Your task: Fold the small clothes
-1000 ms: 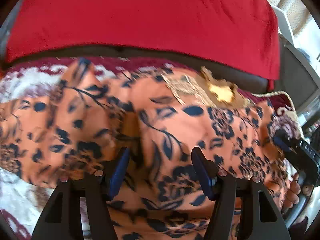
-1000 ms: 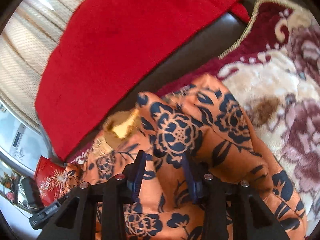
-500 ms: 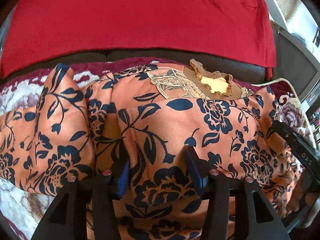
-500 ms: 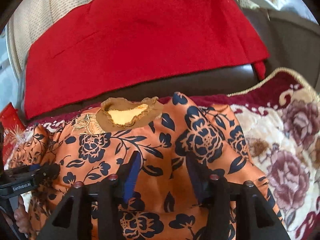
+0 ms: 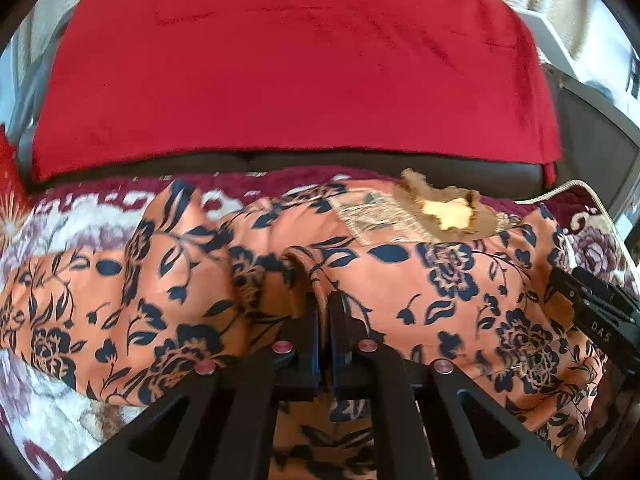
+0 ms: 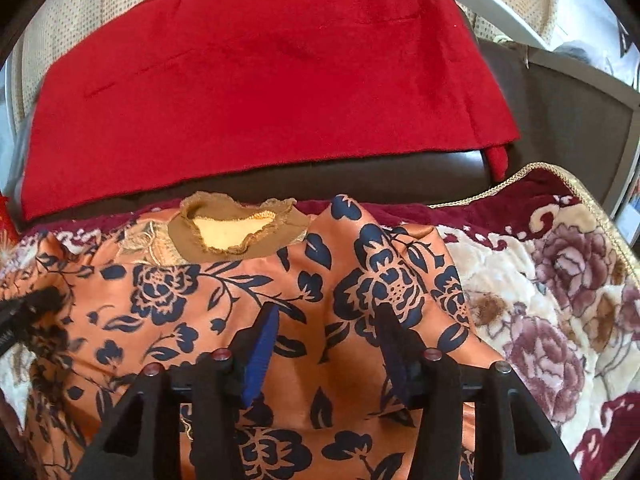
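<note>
1. Left wrist view: left tongs (image 5: 324,312) are drawn together, clamped on a raised fold of the orange floral garment (image 5: 440,280). The pinched ridge of cloth runs up between the 2 fingers.
2. Same view: the garment lies spread across the floral blanket (image 5: 60,232), brown collar (image 5: 448,212) toward the back. Behind it hangs the red cloth (image 5: 296,64) over the dark sofa back (image 5: 360,160). At the right edge, part of the other black gripper body sits on the garment's side.
3. Right wrist view: right tongs (image 6: 326,332) stand apart, fingers resting low over the orange floral garment (image 6: 200,300), nothing between them but flat cloth.
4. Same view: the brown collar (image 6: 240,232) lies at the garment's far edge, near the red cloth (image 6: 260,80). The floral blanket (image 6: 540,300) is exposed to the right of the garment.
</note>
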